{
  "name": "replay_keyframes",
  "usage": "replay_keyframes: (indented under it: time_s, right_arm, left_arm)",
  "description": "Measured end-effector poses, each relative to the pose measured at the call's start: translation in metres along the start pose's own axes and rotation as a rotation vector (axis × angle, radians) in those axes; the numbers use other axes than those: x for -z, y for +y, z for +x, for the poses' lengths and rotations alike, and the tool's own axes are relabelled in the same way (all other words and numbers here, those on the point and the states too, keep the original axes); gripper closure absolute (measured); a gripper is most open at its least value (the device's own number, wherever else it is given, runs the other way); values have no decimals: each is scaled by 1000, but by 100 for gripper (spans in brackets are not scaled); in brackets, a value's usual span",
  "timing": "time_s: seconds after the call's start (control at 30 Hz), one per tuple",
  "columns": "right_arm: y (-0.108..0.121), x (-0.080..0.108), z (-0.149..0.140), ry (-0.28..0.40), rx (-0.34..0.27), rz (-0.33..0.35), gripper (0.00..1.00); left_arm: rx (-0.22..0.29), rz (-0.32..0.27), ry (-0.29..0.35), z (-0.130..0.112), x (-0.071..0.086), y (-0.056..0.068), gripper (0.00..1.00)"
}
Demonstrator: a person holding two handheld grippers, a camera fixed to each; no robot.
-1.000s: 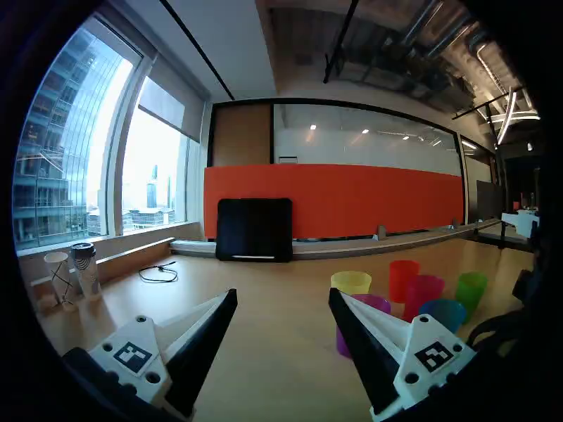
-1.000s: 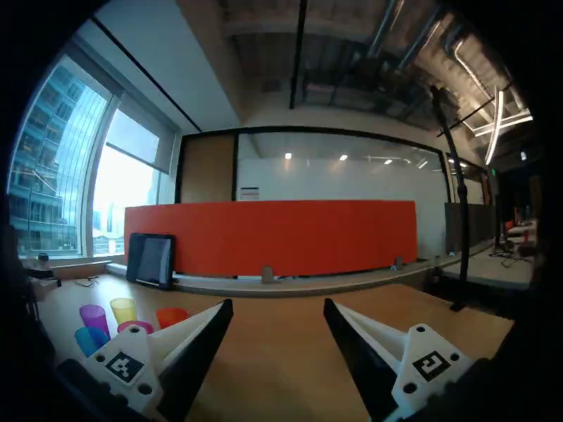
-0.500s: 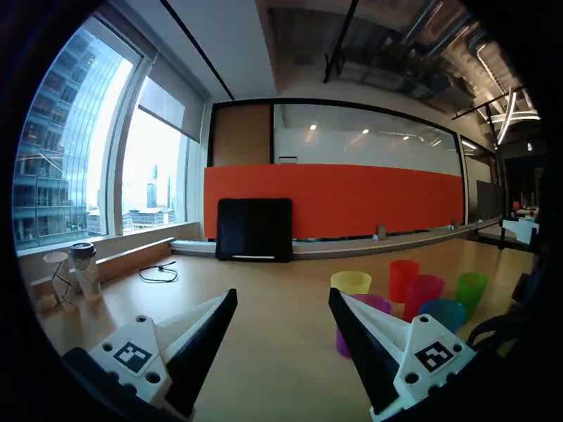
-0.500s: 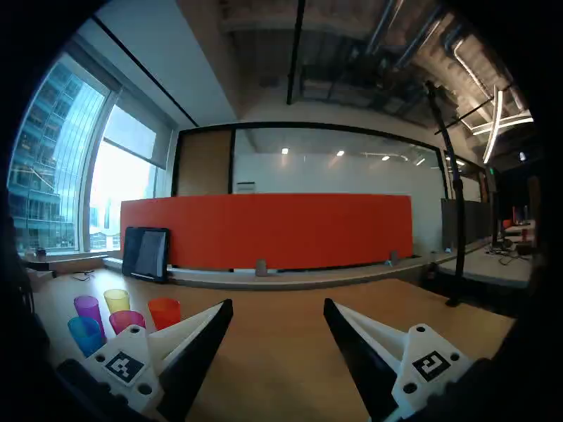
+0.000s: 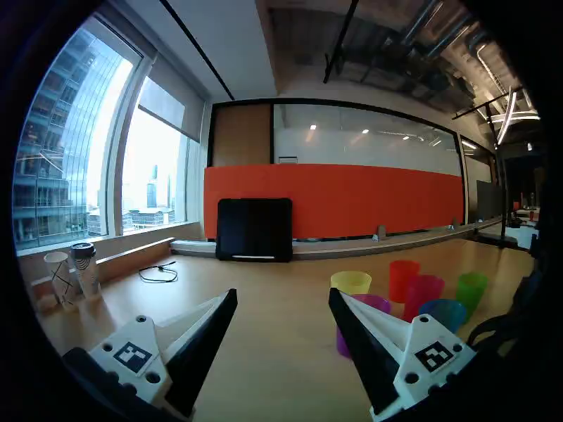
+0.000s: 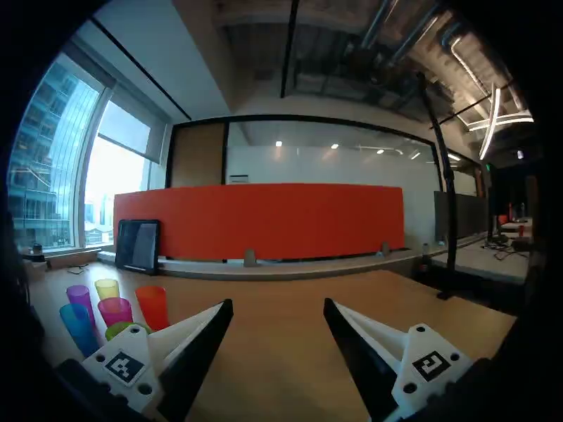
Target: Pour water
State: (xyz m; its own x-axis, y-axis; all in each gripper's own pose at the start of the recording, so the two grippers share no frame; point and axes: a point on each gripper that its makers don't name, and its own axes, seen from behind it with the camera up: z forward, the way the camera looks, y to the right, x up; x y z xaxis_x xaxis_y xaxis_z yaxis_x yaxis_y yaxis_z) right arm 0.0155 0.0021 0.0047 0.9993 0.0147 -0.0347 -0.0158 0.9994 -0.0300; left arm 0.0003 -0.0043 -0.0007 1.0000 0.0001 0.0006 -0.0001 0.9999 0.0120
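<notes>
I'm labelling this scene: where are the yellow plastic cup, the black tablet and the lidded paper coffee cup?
yellow plastic cup (image 5: pixel 350 283): left gripper view, its front wall.
black tablet (image 5: pixel 254 229): left gripper view, screen centre.
lidded paper coffee cup (image 5: pixel 86 274): left gripper view, patterned side.
</notes>
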Motion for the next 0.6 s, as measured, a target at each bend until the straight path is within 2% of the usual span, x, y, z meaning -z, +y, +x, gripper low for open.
replay_keyframes:
  time_s: [0.4,0.6]
  right_arm:
    - [8,0,-17,-29,-7,3,0]
    - [8,0,-15,-30,-4,6,0]
  left_arm:
    - [0,0,0,0,0,0,3]
    - [0,0,0,0,0,0,3]
